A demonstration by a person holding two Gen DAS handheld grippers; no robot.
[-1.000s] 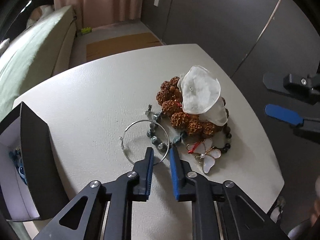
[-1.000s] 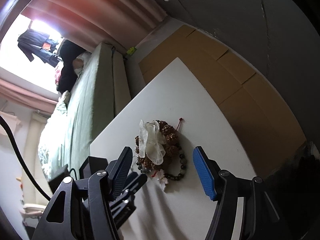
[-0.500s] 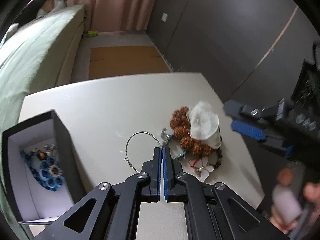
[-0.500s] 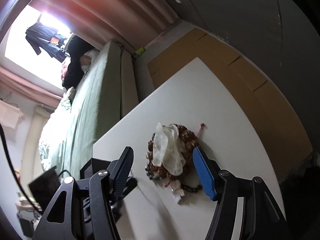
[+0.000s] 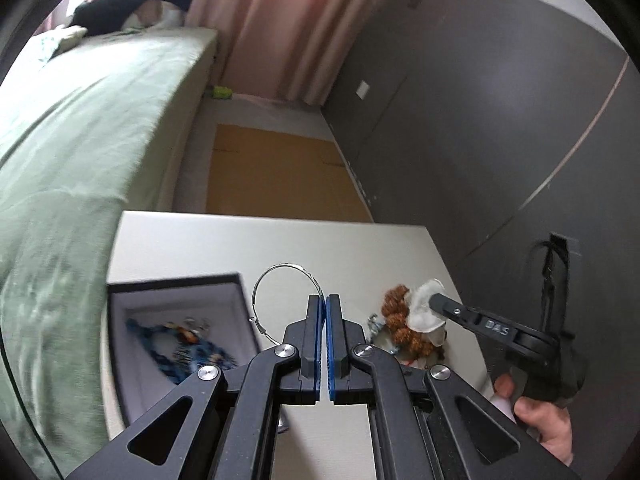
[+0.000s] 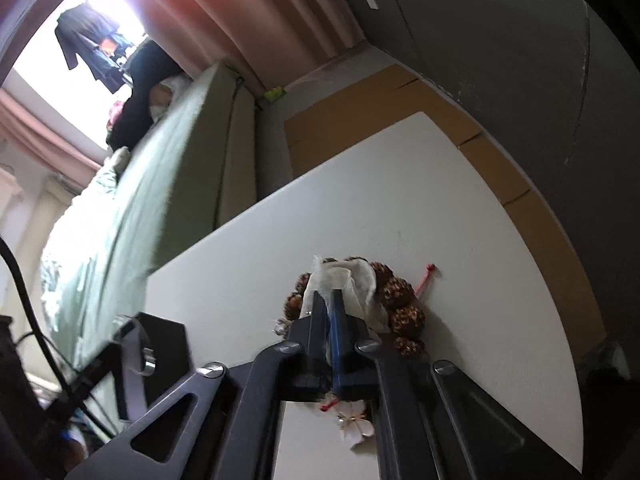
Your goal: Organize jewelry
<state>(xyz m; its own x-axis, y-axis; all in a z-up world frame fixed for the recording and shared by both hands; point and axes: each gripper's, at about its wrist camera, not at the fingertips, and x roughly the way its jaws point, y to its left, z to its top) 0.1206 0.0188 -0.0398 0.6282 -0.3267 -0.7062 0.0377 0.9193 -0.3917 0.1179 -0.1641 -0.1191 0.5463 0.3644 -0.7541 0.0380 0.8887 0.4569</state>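
My left gripper [image 5: 323,298] is shut on a thin silver hoop bangle [image 5: 280,270] and holds it lifted above the white table [image 5: 240,244], beside an open black jewelry box [image 5: 176,284] holding a blue beaded piece [image 5: 180,350]. My right gripper [image 6: 327,294] is shut on a white sheer flower piece [image 6: 348,276] lying on a brown seed-bead bracelet [image 6: 404,312]. The right gripper also shows in the left wrist view [image 5: 434,300], on the white flower [image 5: 424,312]. A butterfly pendant [image 6: 356,426] lies near the table's front.
A green bed [image 5: 80,128] runs along the table's left side. A dark wall [image 5: 480,120] stands to the right. Cardboard [image 5: 276,176] lies on the floor beyond the table. The black box [image 6: 160,344] sits left of the right gripper.
My left gripper has lifted the silver hoop off the table and swung left toward the box. My right gripper has closed on the white flower piece.
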